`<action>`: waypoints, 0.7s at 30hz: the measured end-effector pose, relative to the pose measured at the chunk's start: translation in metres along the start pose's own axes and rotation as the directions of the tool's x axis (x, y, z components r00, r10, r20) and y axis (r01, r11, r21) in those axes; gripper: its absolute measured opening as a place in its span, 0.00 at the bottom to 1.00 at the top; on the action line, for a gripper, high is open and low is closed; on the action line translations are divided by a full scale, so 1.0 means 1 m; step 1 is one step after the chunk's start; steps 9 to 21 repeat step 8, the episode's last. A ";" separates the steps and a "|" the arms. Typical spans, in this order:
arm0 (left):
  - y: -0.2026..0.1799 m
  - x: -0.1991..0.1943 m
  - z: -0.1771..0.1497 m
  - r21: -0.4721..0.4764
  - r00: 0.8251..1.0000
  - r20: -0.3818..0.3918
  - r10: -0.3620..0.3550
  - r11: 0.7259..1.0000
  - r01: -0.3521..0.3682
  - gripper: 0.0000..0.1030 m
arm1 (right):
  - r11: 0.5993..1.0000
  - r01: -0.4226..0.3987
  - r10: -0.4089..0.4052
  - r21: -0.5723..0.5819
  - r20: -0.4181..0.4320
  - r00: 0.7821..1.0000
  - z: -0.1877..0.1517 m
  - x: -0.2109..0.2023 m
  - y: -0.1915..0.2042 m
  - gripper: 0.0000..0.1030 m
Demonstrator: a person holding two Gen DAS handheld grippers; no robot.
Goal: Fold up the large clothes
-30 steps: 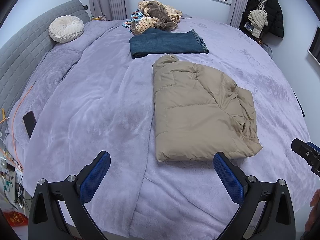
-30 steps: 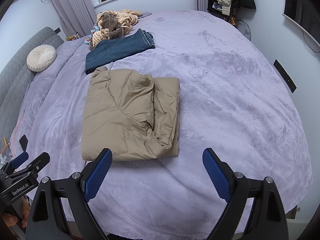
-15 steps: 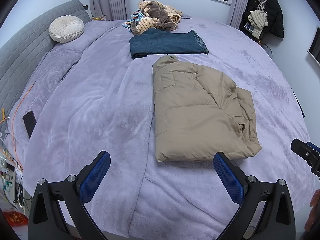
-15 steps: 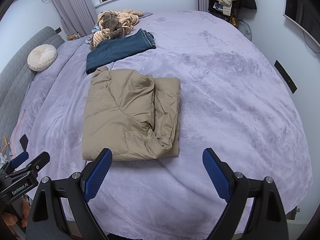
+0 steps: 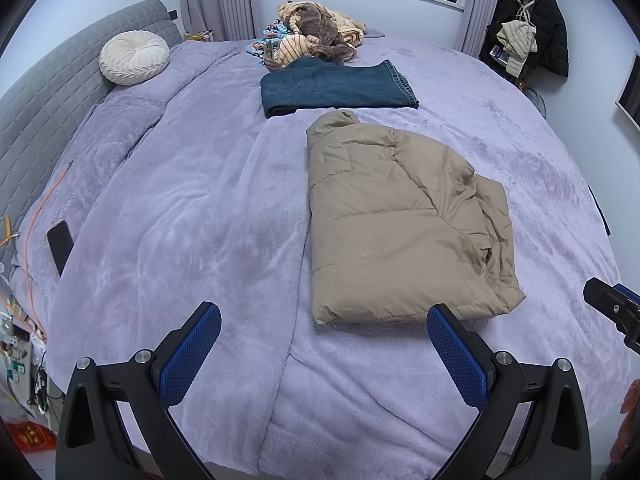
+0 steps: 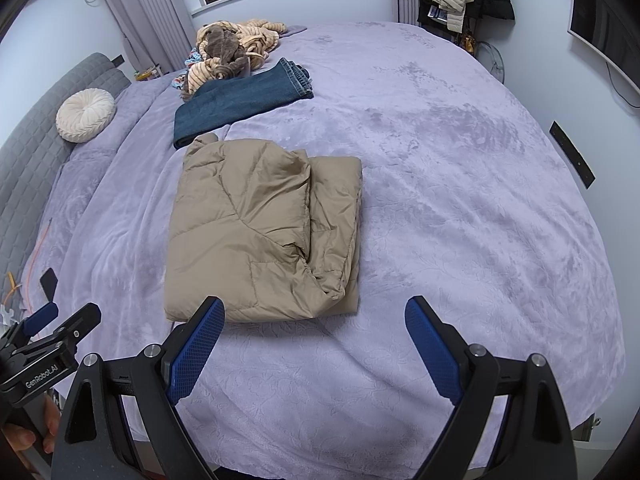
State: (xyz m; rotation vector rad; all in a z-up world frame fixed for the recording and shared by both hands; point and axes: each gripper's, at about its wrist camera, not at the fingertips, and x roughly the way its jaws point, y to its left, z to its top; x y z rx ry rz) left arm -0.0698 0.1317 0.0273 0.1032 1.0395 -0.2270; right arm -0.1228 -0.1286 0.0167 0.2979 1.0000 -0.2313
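Puffer jacket: tan puffer jacket (image 5: pixel 404 224), already folded into a chunky rectangle, sitting on the purple bed (image 5: pixel 192 208) near its foot edge, a bit toward the right side as the left wrist camera sees it

Long axis: runs from the foot edge up toward the window end, collar end pointing at the folded jeans (image 5: pixel 336 88), which lie just past it, maybe touching, can't tell

Left gripper: left gripper (image 5: pixel 324 354) is spread wide, nothing in it, hovering off the foot edge; jacket's near hem is ahead and to its right, with the right pad (image 5: pixel 456 356) overlapping the hem in view

Right gripper: right gripper (image 6: pixel 316 344) also wide apart and empty, jacket ahead and to its left, left pad (image 6: pixel 196 344) lined up with the near hem

Which is nearer: honestly about even, they bracket the near hem from both sides, so a fold away from the foot edge looks doable with both, I'd guess

Loose bit: the right-hand stack of layers looks rumpled and bulgy near the foot edge, might flop open if lifted

Hard to see: what's tucked under the top layer (sleeves, zipper) is hidden; the person's hand is cut off at the frame edge

Other stuff: pile of unfolded clothes (image 5: pixel 316 38) at the far edge, round cushion (image 5: pixel 134 57) by the headboard
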 end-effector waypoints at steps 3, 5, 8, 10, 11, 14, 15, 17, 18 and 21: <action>0.001 -0.001 0.000 -0.009 1.000 0.002 -0.004 1.000 0.004 1.00 | 1.000 0.001 -0.001 0.000 0.000 1.000 0.000 0.000 0.001 0.91; 0.002 -0.002 0.000 -0.018 1.000 0.009 -0.015 1.000 0.015 1.00 | 1.000 0.000 0.000 0.002 0.000 1.000 0.000 0.000 0.000 0.91; 0.000 -0.003 0.000 -0.015 1.000 0.013 -0.010 1.000 0.010 1.00 | 1.000 0.001 -0.001 0.002 0.000 1.000 -0.001 -0.001 0.000 0.91; 0.000 -0.003 0.000 -0.015 1.000 0.013 -0.010 1.000 0.010 1.00 | 1.000 0.001 -0.001 0.002 0.000 1.000 -0.001 -0.001 0.000 0.91; 0.000 -0.003 0.000 -0.015 1.000 0.013 -0.010 1.000 0.010 1.00 | 1.000 0.001 -0.001 0.002 0.000 1.000 -0.001 -0.001 0.000 0.91; 0.000 -0.003 0.000 -0.015 1.000 0.013 -0.010 1.000 0.010 1.00 | 1.000 0.001 -0.001 0.002 0.000 1.000 -0.001 -0.001 0.000 0.91; 0.000 -0.003 0.000 -0.015 1.000 0.013 -0.010 1.000 0.010 1.00 | 1.000 0.001 -0.001 0.002 0.000 1.000 -0.001 -0.001 0.000 0.91; 0.000 -0.003 0.000 -0.015 1.000 0.013 -0.010 1.000 0.010 1.00 | 1.000 0.001 -0.001 0.002 0.000 1.000 -0.001 -0.001 0.000 0.91; 0.000 -0.003 0.000 -0.015 1.000 0.013 -0.010 1.000 0.010 1.00 | 1.000 0.001 -0.001 0.002 0.000 1.000 -0.001 -0.001 0.000 0.91; 0.000 -0.003 0.000 -0.015 1.000 0.013 -0.010 1.000 0.010 1.00 | 1.000 0.001 -0.001 0.002 0.000 1.000 -0.001 -0.001 0.000 0.91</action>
